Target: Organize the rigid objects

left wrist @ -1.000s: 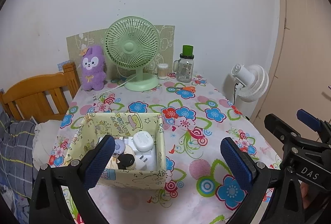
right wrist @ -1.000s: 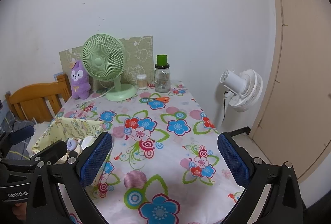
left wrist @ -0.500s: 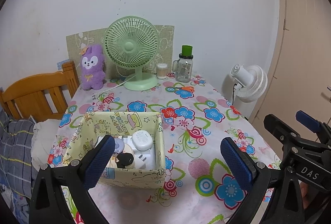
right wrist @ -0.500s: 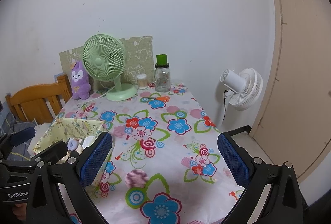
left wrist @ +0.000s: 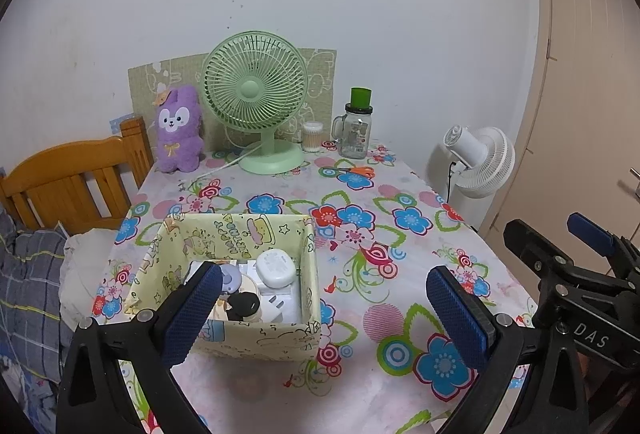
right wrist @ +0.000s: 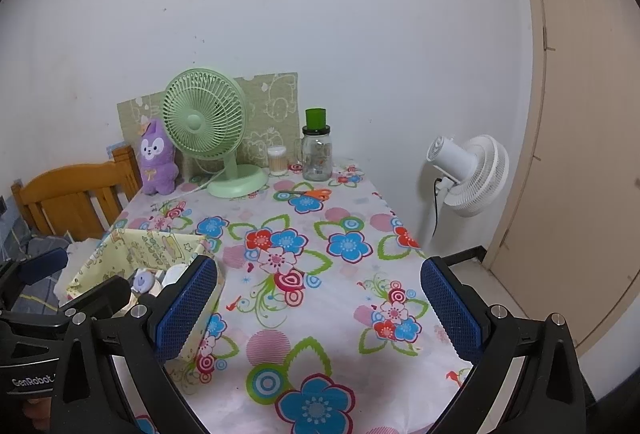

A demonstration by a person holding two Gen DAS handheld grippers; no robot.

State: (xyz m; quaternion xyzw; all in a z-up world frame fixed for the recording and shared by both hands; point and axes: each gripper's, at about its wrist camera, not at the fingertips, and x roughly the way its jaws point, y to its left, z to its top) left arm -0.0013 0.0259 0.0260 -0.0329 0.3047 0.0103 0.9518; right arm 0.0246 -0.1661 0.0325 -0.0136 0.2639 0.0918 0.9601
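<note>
The left wrist view showed a yellow fabric box [left wrist: 224, 274] sitting near the front left of the surface [left wrist: 360, 298], which had a bright flower cloth on it. Inside the box lay small hard things: a white round case [left wrist: 276, 268], a little purple disc [left wrist: 229, 276], a black piece [left wrist: 245, 304] and a white plug [left wrist: 280, 308]. They sat close together, some touching.

The left gripper [left wrist: 320, 310] was held above the front edge of the surface, its blue fingers [left wrist: 192, 314] spread wide with nothing between them. One finger covered the box's near left corner in that view.

In the right wrist view, the right gripper [right wrist: 320, 308] hung over bare flower cloth to the right of the box. Its fingers [right wrist: 450, 310] were also spread wide and held nothing.

At the far end of the surface stood a green fan [left wrist: 256, 101], with a purple plush toy [left wrist: 179, 127] on its left. On its right were a small tub of cotton swabs [left wrist: 313, 137] and a glass jar [left wrist: 356, 131] with a green cup on top. Orange scissors [left wrist: 356, 170] lay flat in front of the jar.

Off the surface, a wooden chair [left wrist: 76, 177] stood on the left, and a white standing fan [left wrist: 482, 159] stood on the right by a tan door [left wrist: 580, 73].
</note>
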